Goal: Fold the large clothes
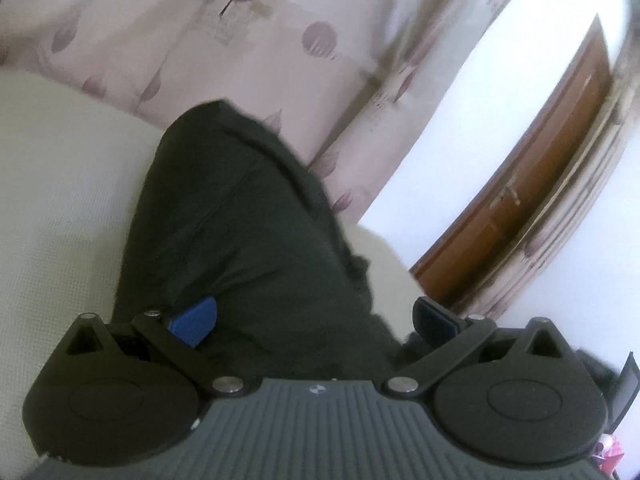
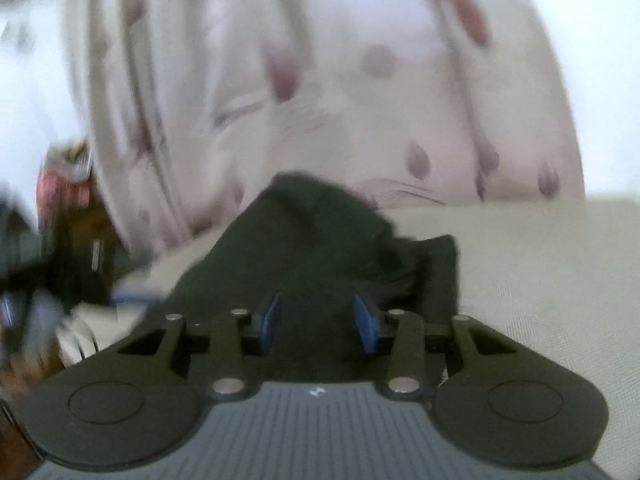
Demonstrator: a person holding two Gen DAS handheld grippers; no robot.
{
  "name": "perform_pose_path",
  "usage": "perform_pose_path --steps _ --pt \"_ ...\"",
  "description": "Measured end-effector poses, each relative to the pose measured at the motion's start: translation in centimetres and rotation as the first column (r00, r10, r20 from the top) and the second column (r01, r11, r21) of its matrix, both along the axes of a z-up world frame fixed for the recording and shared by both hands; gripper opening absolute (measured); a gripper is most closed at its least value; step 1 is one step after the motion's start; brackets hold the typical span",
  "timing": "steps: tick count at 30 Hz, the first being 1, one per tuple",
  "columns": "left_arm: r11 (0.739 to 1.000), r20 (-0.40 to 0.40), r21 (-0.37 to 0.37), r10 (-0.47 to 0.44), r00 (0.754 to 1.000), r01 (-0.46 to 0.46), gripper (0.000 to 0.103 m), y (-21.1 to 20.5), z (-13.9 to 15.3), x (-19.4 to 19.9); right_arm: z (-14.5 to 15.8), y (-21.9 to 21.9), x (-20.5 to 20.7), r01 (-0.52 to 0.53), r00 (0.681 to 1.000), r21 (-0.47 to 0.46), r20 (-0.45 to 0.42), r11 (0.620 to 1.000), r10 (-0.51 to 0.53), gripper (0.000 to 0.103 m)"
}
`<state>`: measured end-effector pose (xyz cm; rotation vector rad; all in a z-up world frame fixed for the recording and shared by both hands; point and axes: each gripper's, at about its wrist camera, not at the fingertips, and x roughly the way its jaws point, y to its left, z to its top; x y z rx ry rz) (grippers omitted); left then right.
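Observation:
A large dark green-black garment (image 1: 240, 216) lies on a cream-white surface (image 1: 60, 208). In the left wrist view it runs from my gripper up toward the curtain. My left gripper (image 1: 314, 320) is open wide, its blue pads (image 1: 194, 320) spread over the cloth's near end, holding nothing. In the right wrist view the same garment (image 2: 312, 248) lies bunched ahead. My right gripper (image 2: 318, 322) is partly open, its blue pads (image 2: 366, 324) either side of the cloth; whether they grip it is unclear. This view is blurred.
A pale curtain with purple leaf prints (image 1: 248, 40) hangs behind the surface and also shows in the right wrist view (image 2: 320, 80). A brown wooden door (image 1: 532, 184) stands at right. Dark cluttered items (image 2: 60, 220) sit at left. The cream surface (image 2: 540, 280) extends right.

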<state>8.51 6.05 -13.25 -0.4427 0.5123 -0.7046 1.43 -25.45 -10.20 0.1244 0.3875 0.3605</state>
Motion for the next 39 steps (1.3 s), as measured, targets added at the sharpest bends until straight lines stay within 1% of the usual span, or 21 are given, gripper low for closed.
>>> perform_pose_path --steps 2,4,6,8,10,12,15,18,19,20,21,22,24,26,27,29,31,33,35,36,39 --pt "0.999 0.057 0.034 0.007 0.998 -0.009 0.103 -1.2 0.8 -0.9 -0.8 0.9 0.1 0.002 1.0 -0.016 -0.018 1.0 -0.002 0.04" --pt "0.997 0.085 0.075 0.007 0.996 -0.014 0.103 -2.7 0.8 -1.4 -1.5 1.6 0.3 0.015 1.0 -0.05 -0.017 0.999 -0.016 0.039" --pt "0.994 0.049 0.108 -0.006 0.999 0.001 0.1 -4.1 -0.1 -0.9 -2.5 1.6 0.5 0.026 0.998 -0.034 -0.048 0.999 -0.027 0.039" --pt "0.991 0.025 0.135 0.006 1.0 -0.009 0.1 -4.7 -1.3 -0.5 -3.7 1.5 0.6 0.028 0.996 -0.007 -0.08 1.0 -0.029 0.038" --pt "0.987 0.02 0.163 0.003 1.0 -0.006 0.099 -5.0 -2.2 -0.4 -5.0 1.2 0.4 0.035 0.993 0.049 -0.117 0.998 -0.029 0.038" --pt "0.985 0.013 0.172 -0.004 1.0 0.001 0.1 -5.0 -3.0 -0.4 -6.2 1.1 0.3 0.034 0.992 0.071 -0.123 0.997 -0.025 0.038" --pt "0.979 0.025 0.204 -0.015 1.0 0.009 0.101 -5.3 -3.9 -0.3 -7.5 0.4 0.6 0.026 0.989 0.123 -0.147 0.992 -0.008 0.038" --pt "0.984 0.017 0.18 -0.02 1.0 0.017 0.101 -4.8 -4.7 0.1 -7.1 0.3 1.0 -0.004 0.985 0.101 -0.172 0.995 0.022 0.038" --pt "0.986 0.012 0.165 -0.025 1.0 0.023 0.101 -4.5 -4.9 0.2 -6.4 -0.1 1.3 -0.02 0.98 0.104 -0.195 0.994 0.04 0.038" --pt "0.987 0.011 0.156 -0.029 1.0 0.027 0.101 -4.3 -4.9 0.2 -5.5 -0.7 1.5 -0.026 0.975 0.128 -0.216 0.991 0.054 0.039" --pt "0.989 0.008 0.145 -0.033 0.999 0.032 0.101 -4.1 -4.9 0.3 -4.3 -1.5 1.5 -0.023 0.975 0.156 -0.216 0.987 0.057 0.039" --pt "0.99 0.006 0.14 -0.037 0.999 0.036 0.101 -4.0 -5.0 0.4 -2.7 -2.1 1.3 -0.013 0.982 0.161 -0.184 0.987 0.043 0.04" --pt "0.988 0.011 0.151 -0.044 0.999 0.041 0.102 -4.2 -5.0 0.4 1.4 -2.6 1.2 -0.012 0.997 0.127 -0.076 0.992 0.022 0.041" --pt "0.986 0.019 0.162 -0.048 0.999 0.044 0.102 -4.4 -5.1 0.3 4.7 -1.7 2.2 -0.042 0.999 0.071 0.0 0.997 0.043 0.041" --pt "0.985 0.023 0.165 -0.048 0.999 0.044 0.102 -4.4 -5.2 0.2 6.0 -0.8 3.1 -0.068 0.997 0.04 0.029 0.997 0.067 0.041" --pt "0.985 0.03 0.168 -0.051 0.998 0.046 0.102 -4.4 -5.3 0.0 7.3 1.3 6.1 -0.116 0.992 -0.017 0.039 0.993 0.117 0.041" --pt "0.984 0.035 0.173 -0.051 0.998 0.045 0.102 -4.4 -5.4 -0.1 7.1 3.4 9.4 -0.139 0.99 -0.105 0.013 0.985 0.141 0.041" --pt "0.982 0.04 0.182 -0.05 0.998 0.042 0.103 -4.6 -5.5 -0.4 5.7 4.7 12.7 -0.152 0.988 -0.172 -0.04 0.973 0.147 0.039" --pt "0.981 0.05 0.191 -0.054 0.997 0.043 0.103 -4.7 -5.5 -0.5 3.4 5.2 15.2 -0.117 0.991 -0.239 -0.098 0.964 0.096 0.037" --pt "0.981 0.053 0.19 -0.059 0.997 0.048 0.103 -4.6 -5.6 -0.5 2.3 5.0 16.0 -0.101 0.99 -0.23 -0.122 0.968 0.074 0.037" --pt "0.982 0.047 0.181 -0.07 0.996 0.061 0.103 -4.5 -5.7 -0.5 0.2 3.6 16.8 -0.054 0.988 -0.152 -0.153 0.987 0.03 0.037"
